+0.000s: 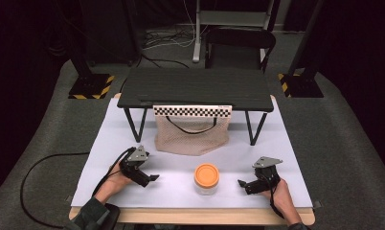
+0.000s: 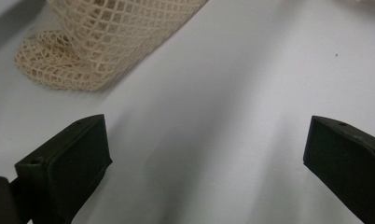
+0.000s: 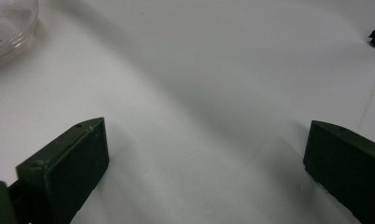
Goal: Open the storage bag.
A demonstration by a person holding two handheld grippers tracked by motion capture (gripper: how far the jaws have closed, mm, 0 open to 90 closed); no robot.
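Orange-lidded jar (image 1: 206,178) upright on counter (image 1: 286,158) between grippers, mesh bag (image 1: 191,135) behind. Left gripper (image 1: 152,178), right gripper (image 1: 241,183) — jaws wide, empty. Close in level on glass body, squeeze below lid.

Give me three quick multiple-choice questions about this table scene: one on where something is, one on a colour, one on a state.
1. Where does the jar stand?
A. Between the two grippers
B. Inside the mesh bag
C. On the black stand

2. What colour is the jar's lid?
A. Blue
B. Orange
C. Green

3. How do the jaws of the left gripper stand?
A. Shut on the bag
B. Shut on the jar
C. Open, holding nothing

Answers: 1 A, the high view shows it on the white sheet between the left gripper and the right gripper. 2 B, the lid is orange from above. 3 C, the left gripper view shows bare sheet between its jaws.
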